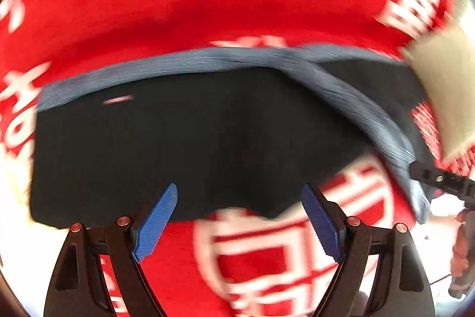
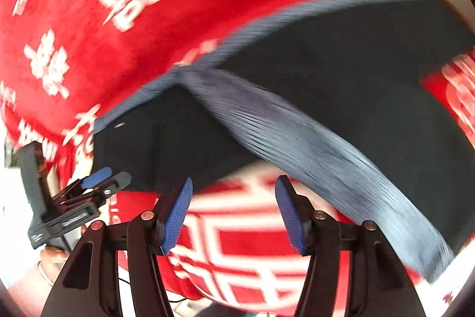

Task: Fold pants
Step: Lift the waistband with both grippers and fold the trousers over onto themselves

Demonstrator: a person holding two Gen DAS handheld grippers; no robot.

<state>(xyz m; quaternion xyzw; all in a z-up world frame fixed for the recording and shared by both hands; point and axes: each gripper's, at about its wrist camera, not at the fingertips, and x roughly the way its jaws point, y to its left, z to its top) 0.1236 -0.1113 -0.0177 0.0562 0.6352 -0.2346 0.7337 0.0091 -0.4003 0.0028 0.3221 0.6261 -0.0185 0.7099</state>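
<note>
Black pants (image 1: 193, 138) with a grey-blue ribbed waistband (image 1: 166, 66) lie on a red cloth. They show in the right wrist view too (image 2: 341, 85), with the waistband (image 2: 297, 132) crossing diagonally. My left gripper (image 1: 239, 195) is open and empty, just in front of the pants' near edge. My right gripper (image 2: 234, 186) is open and empty, near the pants' edge. The left gripper also shows at the left in the right wrist view (image 2: 101, 180). Both views are motion-blurred.
A red cloth with white lettering (image 1: 148, 5) covers the table and also shows in the right wrist view (image 2: 89, 49). A pale object (image 1: 442, 85) stands at the right. The other gripper's black tip (image 1: 439, 177) and a hand show at the far right.
</note>
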